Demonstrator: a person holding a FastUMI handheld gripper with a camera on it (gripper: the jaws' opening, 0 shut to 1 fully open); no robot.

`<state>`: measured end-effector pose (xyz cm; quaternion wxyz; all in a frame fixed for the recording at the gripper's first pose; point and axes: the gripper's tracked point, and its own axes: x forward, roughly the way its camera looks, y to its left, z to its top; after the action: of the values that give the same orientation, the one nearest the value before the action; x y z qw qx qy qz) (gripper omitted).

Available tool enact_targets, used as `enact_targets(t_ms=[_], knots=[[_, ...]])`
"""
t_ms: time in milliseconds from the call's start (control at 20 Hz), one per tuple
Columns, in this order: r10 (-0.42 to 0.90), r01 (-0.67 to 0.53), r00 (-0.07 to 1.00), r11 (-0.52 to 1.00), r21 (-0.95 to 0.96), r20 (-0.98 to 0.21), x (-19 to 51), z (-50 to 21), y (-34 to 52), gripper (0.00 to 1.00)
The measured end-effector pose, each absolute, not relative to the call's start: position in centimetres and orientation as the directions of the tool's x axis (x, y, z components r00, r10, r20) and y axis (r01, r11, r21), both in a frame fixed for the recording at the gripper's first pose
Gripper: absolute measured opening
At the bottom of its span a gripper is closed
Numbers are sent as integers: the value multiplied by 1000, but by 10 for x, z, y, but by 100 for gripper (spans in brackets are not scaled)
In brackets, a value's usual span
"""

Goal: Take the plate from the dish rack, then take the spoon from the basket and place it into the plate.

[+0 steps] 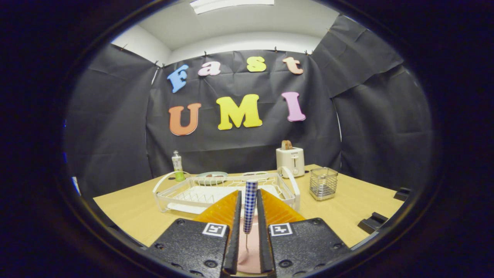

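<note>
Evenly bright, lit from a ceiling panel (pixel 231 5) overhead — soft shadows only. Strong fisheye bending toward the rim; sharp centre, slight blur at the fingers (pixel 234 231).

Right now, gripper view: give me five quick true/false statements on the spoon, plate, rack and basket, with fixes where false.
1. The gripper is shut on the spoon by its checked handle. True.
2. The spoon lies flat on the table. False: it is upright between the fingers, bowl end down over the pink plate.
3. The pink plate stands in the dish rack. False: it lies below the fingers, nearer than the rack.
4. The wire basket stands beside the rack, in front of the toaster. True.
5. A bottle stands beyond the rack's far corner. True.
</note>
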<state>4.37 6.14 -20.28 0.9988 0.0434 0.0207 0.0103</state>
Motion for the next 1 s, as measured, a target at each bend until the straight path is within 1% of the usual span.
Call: enact_targets(t_ms=[150,300,350,600,700,1000], knots=[[-13,15,999,997,72,-37,37,-192,33,60],[-12,14,1000,998,67,-27,27,-176,21,93],[-8,10,999,997,70,-37,25,-171,15,100],[-34,39,997,996,75,-68,6,-143,-15,100],[-49,56,993,996,68,-107,-8,-138,-25,100],[-24,32,996,995,93,-91,-41,-108,-37,100]])
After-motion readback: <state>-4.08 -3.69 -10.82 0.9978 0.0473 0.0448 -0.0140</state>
